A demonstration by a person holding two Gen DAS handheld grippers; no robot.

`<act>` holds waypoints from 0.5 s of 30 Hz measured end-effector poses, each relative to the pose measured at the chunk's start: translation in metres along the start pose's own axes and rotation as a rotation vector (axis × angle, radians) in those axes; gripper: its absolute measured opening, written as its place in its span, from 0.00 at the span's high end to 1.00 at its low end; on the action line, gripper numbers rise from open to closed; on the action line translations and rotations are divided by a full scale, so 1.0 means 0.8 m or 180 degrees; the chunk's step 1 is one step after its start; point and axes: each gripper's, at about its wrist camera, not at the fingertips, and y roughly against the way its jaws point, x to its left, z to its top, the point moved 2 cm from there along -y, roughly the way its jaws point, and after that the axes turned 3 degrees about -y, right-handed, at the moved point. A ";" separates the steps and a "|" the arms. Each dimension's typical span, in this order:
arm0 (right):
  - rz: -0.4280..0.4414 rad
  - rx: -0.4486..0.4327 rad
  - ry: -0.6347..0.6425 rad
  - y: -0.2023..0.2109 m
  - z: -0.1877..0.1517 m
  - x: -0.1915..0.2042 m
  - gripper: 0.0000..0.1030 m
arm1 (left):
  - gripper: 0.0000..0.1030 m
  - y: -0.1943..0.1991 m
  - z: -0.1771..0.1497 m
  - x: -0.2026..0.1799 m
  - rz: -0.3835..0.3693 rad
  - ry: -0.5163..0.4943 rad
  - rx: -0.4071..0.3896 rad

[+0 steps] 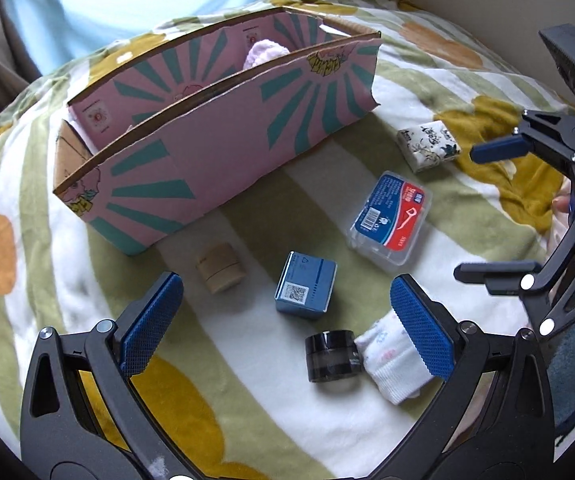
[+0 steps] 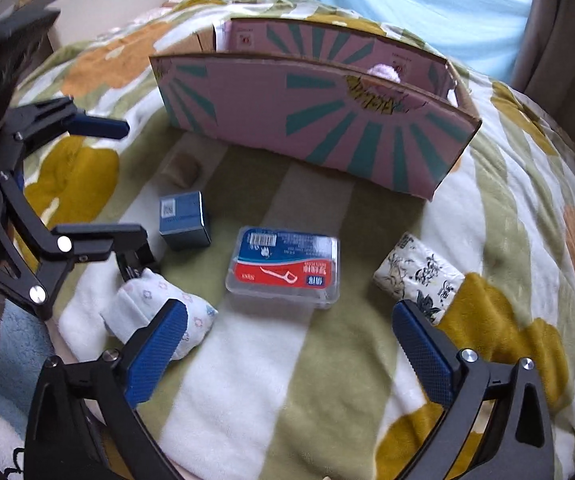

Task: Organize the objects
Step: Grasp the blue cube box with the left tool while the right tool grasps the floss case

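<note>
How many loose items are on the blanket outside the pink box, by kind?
Small boxes/packs: 3 – blue carton, floss-pick case, printed tissue pack
Jars/tubs: 2 – black jar, tan round tub
Socks: 1 – white sock
Total: 6
Both grippers open, empty.

The right tool (image 2: 289, 344) hangs with its blue pads spread wide over a flowered blanket (image 2: 247, 392), holding nothing. Just ahead of it lies a clear floss-pick case (image 2: 283, 266) with a red and blue label. A patterned tissue pack (image 2: 417, 274) sits near the right pad, a rolled white sock (image 2: 159, 312) touches the left one. A blue box (image 2: 184, 220) stands beyond the sock. Farther back stands a pink cardboard box (image 2: 319, 128), open-topped. The left tool (image 2: 127, 184) reaches in from the left, also spread apart.
</note>
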 end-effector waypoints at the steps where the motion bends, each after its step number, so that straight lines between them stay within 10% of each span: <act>1: 0.0021 0.0033 -0.0049 -0.005 0.000 -0.002 0.01 | 0.00 -0.004 0.000 0.000 -0.0002 -0.0010 0.0008; 15: 0.0167 -0.0040 -0.0219 -0.040 0.005 -0.003 0.01 | 0.19 -0.048 -0.006 -0.009 -0.0056 -0.0168 0.0171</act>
